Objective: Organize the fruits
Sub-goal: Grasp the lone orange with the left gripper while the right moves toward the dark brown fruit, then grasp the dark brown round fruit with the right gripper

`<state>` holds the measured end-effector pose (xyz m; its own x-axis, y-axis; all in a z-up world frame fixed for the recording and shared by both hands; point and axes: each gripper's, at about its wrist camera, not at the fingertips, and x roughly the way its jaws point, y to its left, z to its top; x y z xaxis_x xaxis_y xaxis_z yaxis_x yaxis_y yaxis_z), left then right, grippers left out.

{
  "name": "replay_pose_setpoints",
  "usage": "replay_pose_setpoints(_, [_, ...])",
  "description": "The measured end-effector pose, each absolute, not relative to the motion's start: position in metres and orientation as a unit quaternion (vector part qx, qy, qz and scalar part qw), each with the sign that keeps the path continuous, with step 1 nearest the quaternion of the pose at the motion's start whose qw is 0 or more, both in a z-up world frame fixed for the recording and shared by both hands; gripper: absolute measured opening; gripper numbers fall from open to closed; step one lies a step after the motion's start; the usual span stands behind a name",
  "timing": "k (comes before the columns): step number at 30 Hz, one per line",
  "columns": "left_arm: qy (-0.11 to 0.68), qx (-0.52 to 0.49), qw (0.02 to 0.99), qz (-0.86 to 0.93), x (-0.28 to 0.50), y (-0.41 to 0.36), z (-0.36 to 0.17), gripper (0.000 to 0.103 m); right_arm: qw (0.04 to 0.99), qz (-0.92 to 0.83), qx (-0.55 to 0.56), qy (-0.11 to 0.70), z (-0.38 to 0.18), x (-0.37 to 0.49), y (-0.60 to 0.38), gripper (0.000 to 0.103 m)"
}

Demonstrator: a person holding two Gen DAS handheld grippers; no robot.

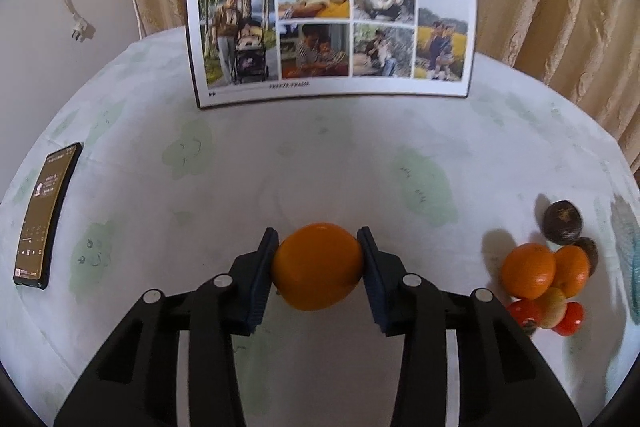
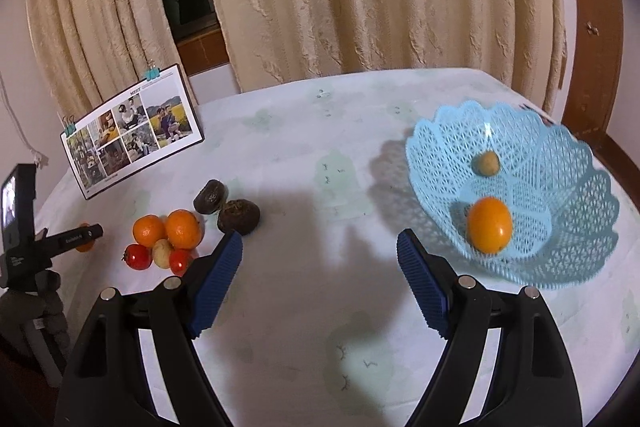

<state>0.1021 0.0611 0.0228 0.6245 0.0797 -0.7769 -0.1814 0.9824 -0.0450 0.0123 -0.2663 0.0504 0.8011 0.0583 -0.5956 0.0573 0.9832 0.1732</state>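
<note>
My left gripper (image 1: 318, 259) is shut on an orange (image 1: 318, 267) and holds it over the white table. To its right lies a fruit pile: two oranges (image 1: 528, 270), small red tomatoes (image 1: 570, 319) and two dark round fruits (image 1: 562, 221). The right wrist view shows the same pile, with oranges (image 2: 168, 229), tomatoes (image 2: 138, 257) and dark fruits (image 2: 238, 215). My right gripper (image 2: 320, 255) is open and empty above the table, between the pile and a light blue lattice basket (image 2: 560, 155). The basket holds an orange fruit (image 2: 490, 225) and a small yellowish fruit (image 2: 485, 163).
A photo collage board (image 1: 332, 31) stands at the table's back. A phone (image 1: 42, 219) lies at the table's left edge. Curtains hang behind the table. The left gripper's body (image 2: 76, 237) shows at the left of the right wrist view. A wooden frame (image 2: 592, 27) stands behind the basket.
</note>
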Motion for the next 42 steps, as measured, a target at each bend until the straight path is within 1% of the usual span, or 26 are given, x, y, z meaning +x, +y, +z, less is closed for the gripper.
replay_pose_setpoints(9, [0.392, -0.058, 0.917, 0.052, 0.085, 0.046, 0.05, 0.041, 0.935, 0.046, 0.068, 0.345, 0.049, 0.058, -0.241, 0.081])
replay_pose_setpoints(17, [0.374, -0.052, 0.926, 0.027, 0.073, 0.032, 0.063, 0.041, 0.921, 0.07, 0.021, 0.382, 0.025, 0.102, -0.209, 0.081])
replay_pose_setpoints(18, [0.373, -0.052, 0.926, 0.025, 0.072, 0.031, 0.064, 0.041, 0.92, 0.07, 0.017, 0.386, 0.023, 0.106, -0.206, 0.079])
replay_pose_setpoints(20, [0.372, -0.051, 0.926, 0.023, 0.07, 0.029, 0.064, 0.041, 0.916, 0.071, 0.013, 0.395, 0.018, 0.113, -0.203, 0.073])
replay_pose_setpoints(24, [0.373, -0.05, 0.926, 0.019, 0.07, 0.027, 0.064, 0.041, 0.905, 0.092, 0.015, 0.414, 0.009, 0.125, -0.196, 0.066])
replay_pose_setpoints(26, [0.374, -0.048, 0.926, 0.018, 0.07, 0.027, 0.063, 0.041, 0.902, 0.094, 0.013, 0.421, 0.005, 0.128, -0.192, 0.06])
replay_pose_setpoints(27, [0.374, -0.048, 0.926, 0.017, 0.07, 0.026, 0.063, 0.041, 0.902, 0.093, 0.009, 0.421, 0.004, 0.13, -0.191, 0.06])
replay_pose_setpoints(28, [0.375, -0.047, 0.926, 0.017, 0.07, 0.026, 0.062, 0.041, 0.903, 0.095, 0.006, 0.42, 0.004, 0.129, -0.19, 0.057])
replay_pose_setpoints(29, [0.375, -0.047, 0.926, 0.016, 0.07, 0.025, 0.062, 0.041, 0.903, 0.095, 0.003, 0.419, 0.004, 0.129, -0.189, 0.051])
replay_pose_setpoints(31, [0.376, -0.046, 0.925, 0.016, 0.07, 0.024, 0.061, 0.041, 0.902, 0.099, 0.004, 0.42, 0.004, 0.129, -0.188, 0.044])
replay_pose_setpoints(36, [0.376, -0.043, 0.925, 0.014, 0.069, 0.022, 0.061, 0.041, 0.906, 0.098, 0.024, 0.411, 0.013, 0.122, -0.196, 0.044])
replay_pose_setpoints(42, [0.375, -0.038, 0.926, 0.009, 0.067, 0.015, 0.062, 0.041, 0.922, 0.086, 0.047, 0.375, 0.039, 0.103, -0.215, 0.044])
